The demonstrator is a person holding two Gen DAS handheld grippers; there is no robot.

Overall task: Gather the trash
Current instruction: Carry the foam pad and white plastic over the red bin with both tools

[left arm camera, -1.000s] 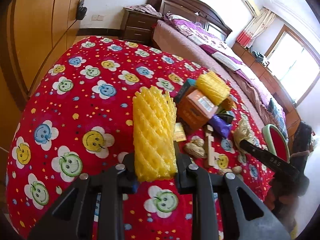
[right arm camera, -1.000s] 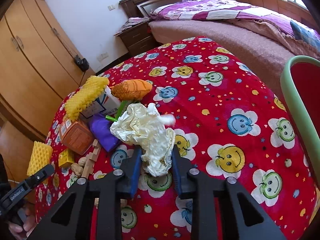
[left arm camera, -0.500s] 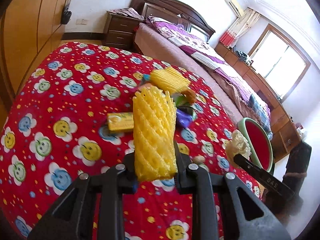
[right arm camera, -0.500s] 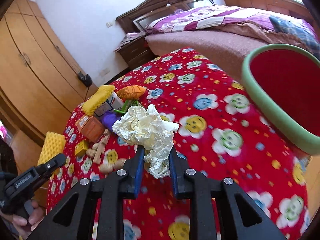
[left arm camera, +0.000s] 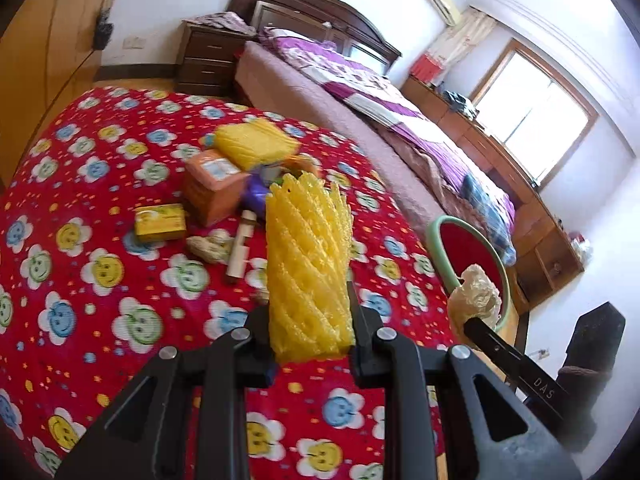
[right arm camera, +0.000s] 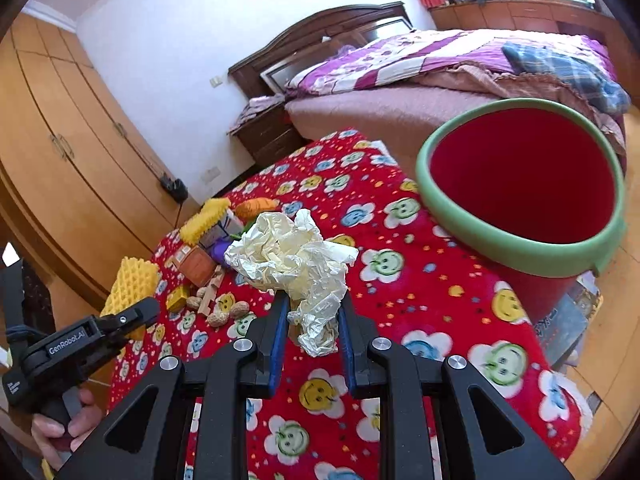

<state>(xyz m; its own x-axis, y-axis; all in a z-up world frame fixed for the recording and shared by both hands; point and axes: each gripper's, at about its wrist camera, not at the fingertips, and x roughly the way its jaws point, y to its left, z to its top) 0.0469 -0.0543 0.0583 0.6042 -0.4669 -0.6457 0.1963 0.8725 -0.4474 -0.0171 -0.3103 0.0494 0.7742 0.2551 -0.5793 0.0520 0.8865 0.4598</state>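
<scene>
My left gripper (left arm camera: 310,320) is clamped on yellow foam net (left arm camera: 308,268). My right gripper (right arm camera: 313,320) pinches crumpled paper (right arm camera: 296,260).

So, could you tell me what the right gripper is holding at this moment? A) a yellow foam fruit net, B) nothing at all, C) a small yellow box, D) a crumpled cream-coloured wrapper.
D: in the right wrist view the right gripper is closed on the crumpled cream wrapper, near the red bin; the yellow foam net sits in the left gripper.

Yellow foam net (left arm camera: 309,268) hides purple wrapper (left arm camera: 256,196) (mostly).
</scene>
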